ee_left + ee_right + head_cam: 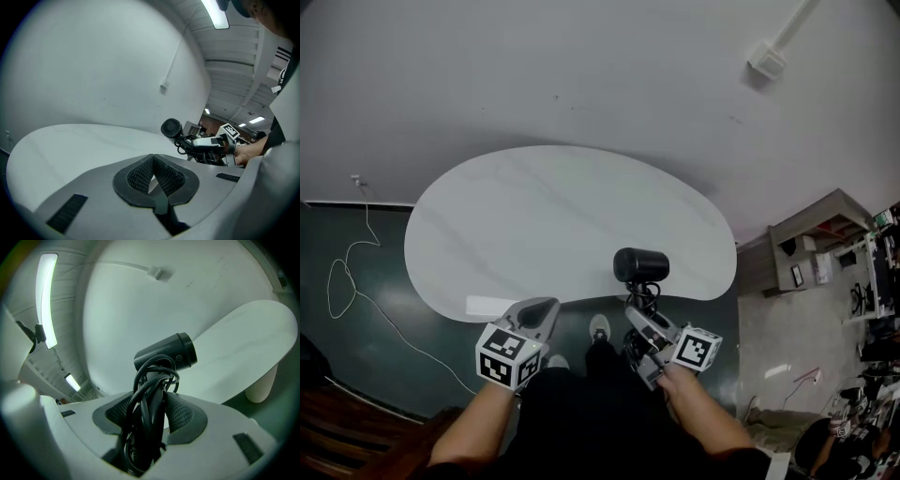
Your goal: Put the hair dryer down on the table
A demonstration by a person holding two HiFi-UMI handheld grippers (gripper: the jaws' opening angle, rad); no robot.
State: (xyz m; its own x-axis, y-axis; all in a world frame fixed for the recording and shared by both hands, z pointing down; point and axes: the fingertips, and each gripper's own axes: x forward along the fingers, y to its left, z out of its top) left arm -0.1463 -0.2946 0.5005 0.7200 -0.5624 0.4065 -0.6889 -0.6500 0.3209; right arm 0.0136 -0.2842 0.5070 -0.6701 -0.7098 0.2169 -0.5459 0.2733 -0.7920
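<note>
Hair dryer (172,352) is clamped by its cord-wrapped handle in my right gripper (151,404), near the tabletop (534,220); my left gripper (153,161) has its jaws together.

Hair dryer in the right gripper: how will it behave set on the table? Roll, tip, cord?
Hair dryer looks rigid; its round barrel probably rolls if laid sideways. Top-heavy, likely tips if stood on its handle. Wrapped cord may spring loose.

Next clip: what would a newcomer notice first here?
The black hair dryer, wrapped in its cord, stands clamped in the right tool at the near edge of the white table. The left tool beside it is shut and empty.
</note>
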